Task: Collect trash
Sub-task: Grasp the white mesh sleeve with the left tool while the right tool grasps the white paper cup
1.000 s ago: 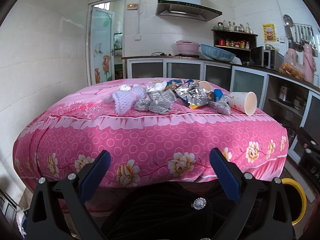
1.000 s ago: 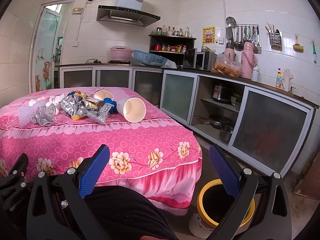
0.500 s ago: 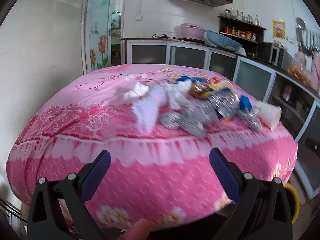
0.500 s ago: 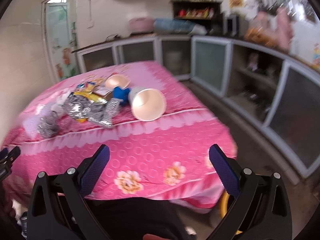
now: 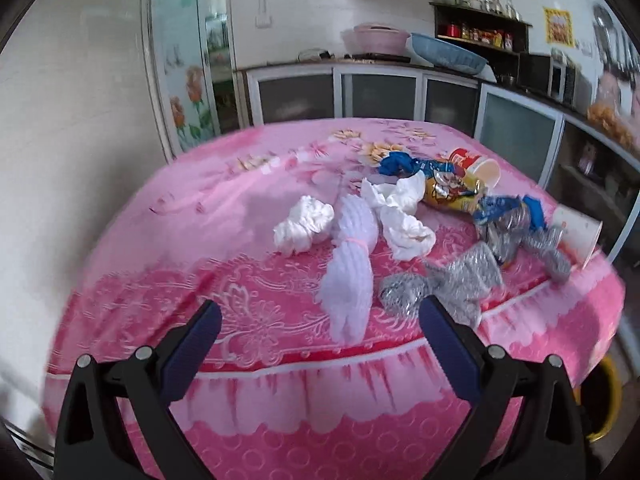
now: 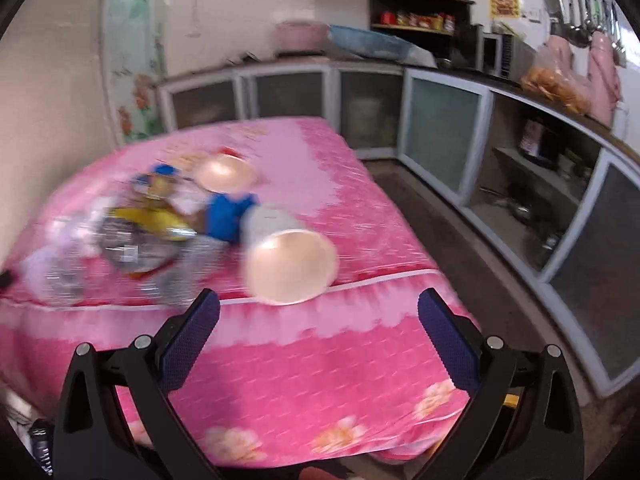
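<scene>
A pile of trash lies on a table with a pink floral cloth (image 5: 248, 304). In the left wrist view I see crumpled white tissues (image 5: 304, 226), a white foam net (image 5: 350, 276), silver foil wrappers (image 5: 448, 284), a yellow snack bag (image 5: 452, 196), a blue wrapper (image 5: 404, 164) and a tipped white paper cup (image 5: 576, 232). My left gripper (image 5: 320, 328) is open and empty just before the foam net. In the right wrist view the white cup (image 6: 288, 260) lies on its side, mouth toward me, by a blue wrapper (image 6: 228, 212). My right gripper (image 6: 318, 328) is open and empty, just below the cup.
A yellow-rimmed bin (image 5: 608, 396) stands on the floor at the table's right. Kitchen cabinets (image 6: 440, 136) and a counter run along the back and right walls. A second paper cup (image 6: 224, 172) lies further back on the table. A wall is at the left.
Both grippers have risen and moved forward toward the table top; the trash now appears larger and closer. Both stay open. The views are blurred by motion.
</scene>
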{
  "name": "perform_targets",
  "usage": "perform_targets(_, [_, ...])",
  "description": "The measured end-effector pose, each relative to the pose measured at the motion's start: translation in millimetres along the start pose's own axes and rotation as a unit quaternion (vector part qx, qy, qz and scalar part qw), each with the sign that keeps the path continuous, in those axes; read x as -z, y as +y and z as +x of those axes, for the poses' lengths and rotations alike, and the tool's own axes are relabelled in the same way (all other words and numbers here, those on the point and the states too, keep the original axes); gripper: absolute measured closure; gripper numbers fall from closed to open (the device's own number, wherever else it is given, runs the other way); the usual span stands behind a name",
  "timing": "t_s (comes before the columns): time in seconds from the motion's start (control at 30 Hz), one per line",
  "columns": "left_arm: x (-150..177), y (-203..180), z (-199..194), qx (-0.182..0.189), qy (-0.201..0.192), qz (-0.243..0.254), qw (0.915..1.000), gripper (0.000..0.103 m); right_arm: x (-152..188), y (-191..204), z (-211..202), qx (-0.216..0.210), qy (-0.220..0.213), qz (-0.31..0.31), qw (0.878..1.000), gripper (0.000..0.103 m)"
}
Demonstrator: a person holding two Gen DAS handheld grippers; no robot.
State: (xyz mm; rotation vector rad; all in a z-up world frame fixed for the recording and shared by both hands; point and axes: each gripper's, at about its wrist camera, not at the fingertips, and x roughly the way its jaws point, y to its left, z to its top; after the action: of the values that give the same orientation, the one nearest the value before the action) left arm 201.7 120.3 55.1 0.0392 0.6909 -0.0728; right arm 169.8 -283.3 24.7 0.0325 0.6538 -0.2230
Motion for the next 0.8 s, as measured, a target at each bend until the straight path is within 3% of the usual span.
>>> perform_targets(0.1, [-7,7,10,0.029,0.006,-0.015,0.9995,0.008,-7,-3,18,0.022,0.015,-0.021,0.999,0.008])
perform_targets(0.33, [-18,9,41,0.034,0.035,-0.016,0.9987,0.008,-19,3,59,0.016,0.047,-0.063,0.997,0.008])
perform_targets(0.57, [-23,4,78,0.021,0.076,-0.003,0.9969,0.008,-26,17,94,-0.016,0.069,-0.076,0.995,0.008])
perform_targets(0.73, [-27,10,106,0.040,0.112,-0.037,0.9922,0.008,-28,27,114,-0.033,0.085,-0.082,0.992,0.008])
perform_targets(0.77, [-28,11,110,0.045,0.114,-0.046,0.9914,0.008,-28,29,115,-0.034,0.086,-0.083,0.992,0.014])
perform_targets(0.8, [-28,12,112,0.051,0.113,-0.056,0.9906,0.009,-28,30,117,-0.035,0.088,-0.084,0.992,0.028])
